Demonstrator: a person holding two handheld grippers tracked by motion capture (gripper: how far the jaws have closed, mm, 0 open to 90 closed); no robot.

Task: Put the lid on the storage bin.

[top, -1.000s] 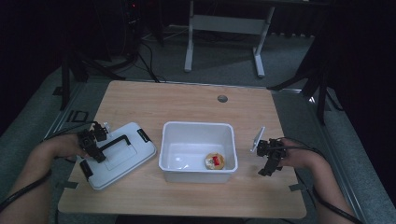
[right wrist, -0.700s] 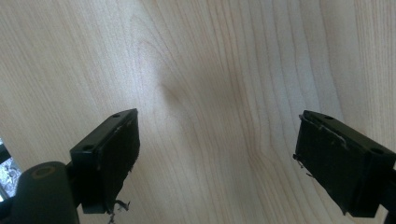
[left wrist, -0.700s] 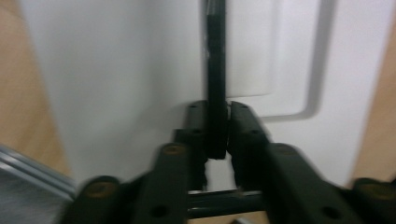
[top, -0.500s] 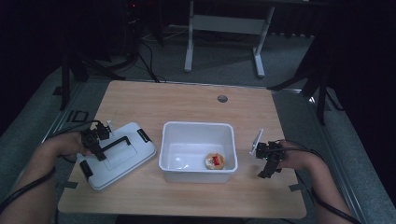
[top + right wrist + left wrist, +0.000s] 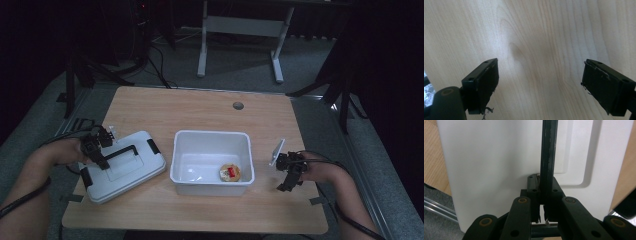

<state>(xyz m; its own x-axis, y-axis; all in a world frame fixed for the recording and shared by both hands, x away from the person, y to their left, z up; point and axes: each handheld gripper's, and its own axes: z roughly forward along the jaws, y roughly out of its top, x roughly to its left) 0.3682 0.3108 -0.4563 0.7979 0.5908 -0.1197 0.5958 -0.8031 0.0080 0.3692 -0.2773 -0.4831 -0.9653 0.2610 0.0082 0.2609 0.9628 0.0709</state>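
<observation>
Left gripper (image 5: pixel 100 150) has its jaws pressed together on the black handle (image 5: pixel 547 157) of the white lid (image 5: pixel 125 167); in the left gripper view the dark bar runs straight up from between the two pads, with the white top of the lid spread out behind it. Its jaws have just been closing, with that handle between them. That lid lies flat on the wooden table (image 5: pixel 200 107), just to the left of the white tub (image 5: pixel 212 162), and a black clip shows on its edge nearest the tub. Inside the tub, which stands open near the middle of the table, a small round tan thing with a red piece on it (image 5: pixel 229 172) rests on the bottom, toward the front right corner. Right of the tub, the right gripper (image 5: pixel 290 172) hangs over bare wood with its jaws wide apart and nothing between them, as the right gripper view shows.
</observation>
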